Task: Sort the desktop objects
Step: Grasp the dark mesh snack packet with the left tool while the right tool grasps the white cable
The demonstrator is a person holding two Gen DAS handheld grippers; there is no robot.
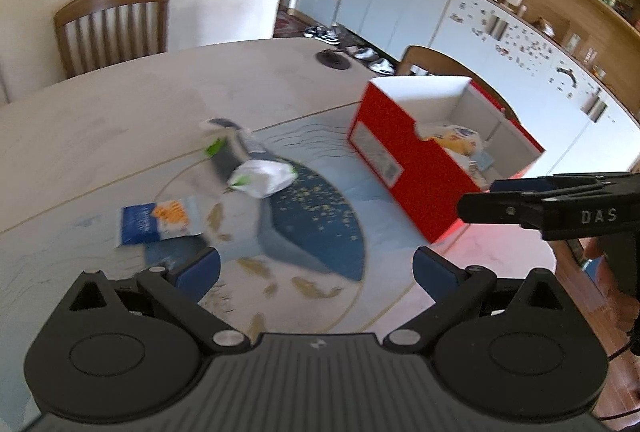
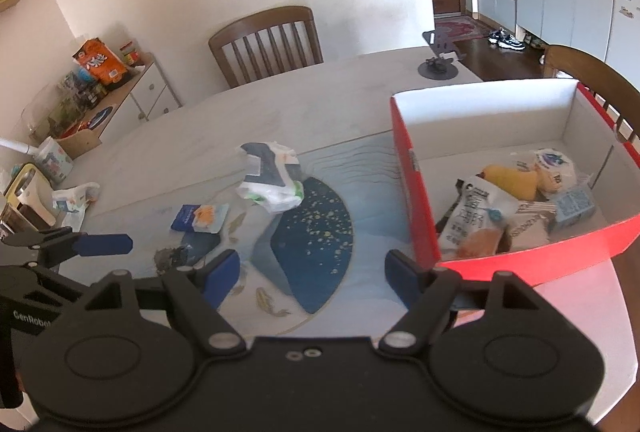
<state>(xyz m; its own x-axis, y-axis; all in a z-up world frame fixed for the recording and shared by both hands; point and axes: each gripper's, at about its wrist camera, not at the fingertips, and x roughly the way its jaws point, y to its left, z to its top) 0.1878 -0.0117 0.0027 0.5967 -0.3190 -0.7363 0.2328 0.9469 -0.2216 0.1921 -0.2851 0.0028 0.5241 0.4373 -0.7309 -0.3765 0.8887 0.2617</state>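
Note:
A red box [image 1: 404,167] [image 2: 416,191] with white inside stands on the right of the mat and holds several snack packets [image 2: 516,199]. A white and grey crumpled bag [image 1: 256,167] [image 2: 272,175] and a small blue and orange packet [image 1: 160,222] [image 2: 200,218] lie on the mat left of the box. My left gripper [image 1: 316,268] is open and empty above the mat. My right gripper [image 2: 312,272] is open and empty, near the box's front left corner; it shows in the left wrist view [image 1: 560,203] side-on.
A blue patterned mat [image 2: 320,232] covers the table's near part. A dark phone stand [image 2: 438,65] sits at the table's far edge. Wooden chairs [image 2: 268,39] stand behind and to the right. A side cabinet with clutter [image 2: 92,87] is at the left.

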